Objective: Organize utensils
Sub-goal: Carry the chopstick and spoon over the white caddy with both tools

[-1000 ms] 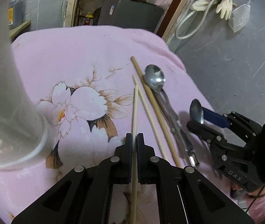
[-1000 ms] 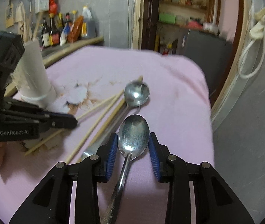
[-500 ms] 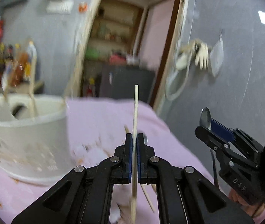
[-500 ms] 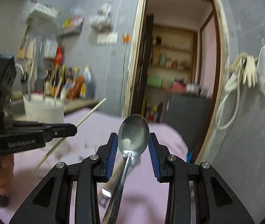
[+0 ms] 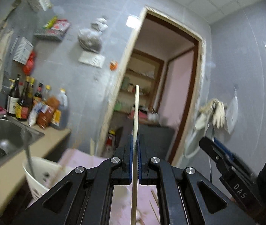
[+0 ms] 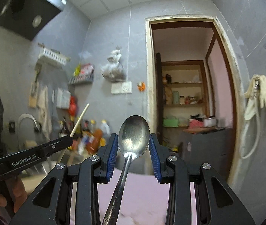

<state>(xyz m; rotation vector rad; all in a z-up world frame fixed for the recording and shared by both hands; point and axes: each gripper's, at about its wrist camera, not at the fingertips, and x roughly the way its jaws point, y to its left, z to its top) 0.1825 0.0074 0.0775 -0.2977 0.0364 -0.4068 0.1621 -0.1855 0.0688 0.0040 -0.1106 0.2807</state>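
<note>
Two grips: left hand-held gripper point(image 5: 136, 140) clamping chopstick point(image 5: 136, 112), white holder point(image 5: 33, 176) below, right hand-held gripper point(image 6: 133, 146) pinching spoon point(image 6: 133, 133)

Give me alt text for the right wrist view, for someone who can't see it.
The right gripper holds a metal spoon by its bowl, raised above a pink cloth, facing a grey kitchen wall and open doorway. At left, the left gripper grips a wooden chopstick angled upward, in front of blurred bottles and a tap.
</note>
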